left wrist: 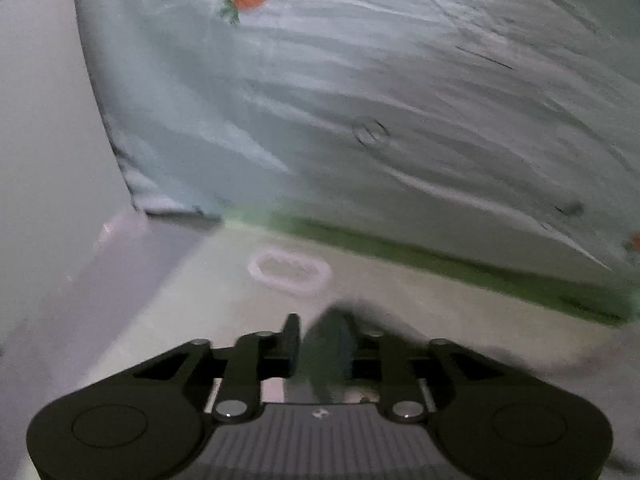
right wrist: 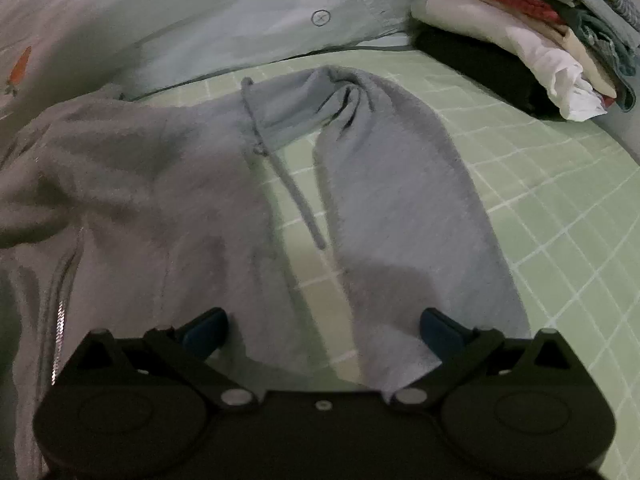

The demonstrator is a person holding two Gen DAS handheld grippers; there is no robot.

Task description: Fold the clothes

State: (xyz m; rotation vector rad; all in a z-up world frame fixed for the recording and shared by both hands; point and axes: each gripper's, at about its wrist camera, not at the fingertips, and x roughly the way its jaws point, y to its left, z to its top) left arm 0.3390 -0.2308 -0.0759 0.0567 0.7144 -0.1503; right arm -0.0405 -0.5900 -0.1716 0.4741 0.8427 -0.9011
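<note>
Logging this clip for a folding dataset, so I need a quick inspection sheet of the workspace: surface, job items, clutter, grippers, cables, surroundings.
Surface: green grid mat, partly covered by clothing.
Job's things: grey zip hoodie spread unfolded, its sleeve lying across the mat, drawstring trailing between body and sleeve.
Clutter: stack of folded clothes at the mat's far right corner; pale carrot-print cloth behind the mat.
Grippers: left gripper nearly closed on a blurred dark scrap I cannot identify; right gripper open, low over the sleeve end and hoodie body.
Cables: nothing seen.
Surroundings: dim lighting; left view motion-blurred; white ring on the surface there.
</note>
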